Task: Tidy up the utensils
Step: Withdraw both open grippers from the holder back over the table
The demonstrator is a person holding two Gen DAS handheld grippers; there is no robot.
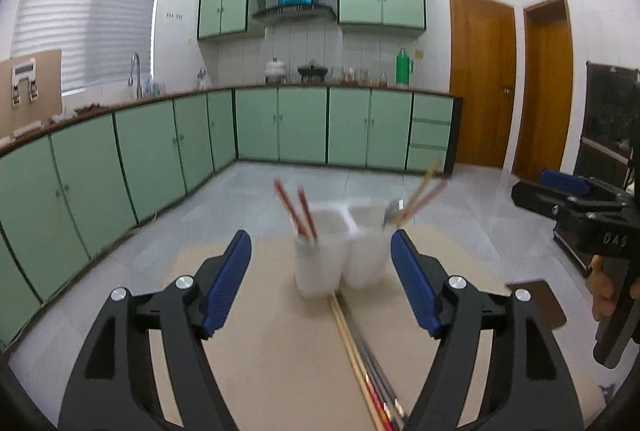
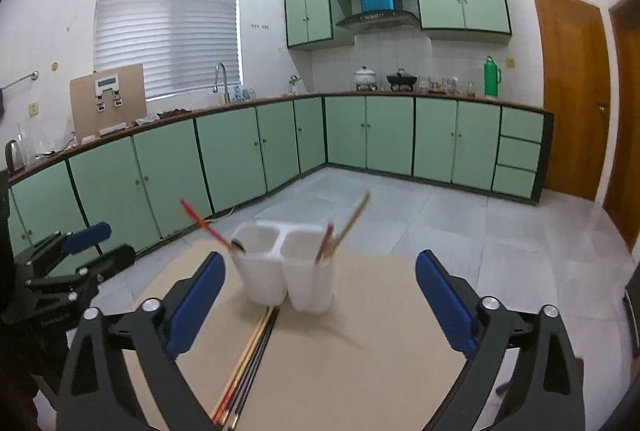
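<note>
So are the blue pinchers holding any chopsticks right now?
No, nothing is held. The left gripper and the right gripper are both open and empty. The loose chopsticks lie on the table in front of the white holder.

The white two-cup holder (image 1: 340, 251) and its chopsticks (image 1: 306, 211) are motion-blurred; the loose chopsticks (image 2: 244, 367) on the bench run off the bottom edge.

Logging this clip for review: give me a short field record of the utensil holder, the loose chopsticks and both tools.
holder: white two-compartment holder upright on the tan board
in holder: red chopsticks in one compartment, light wooden chopsticks in the other
loose: bundle of chopsticks lying flat in front of the holder
left tool: open, empty
right tool: open, empty
</note>
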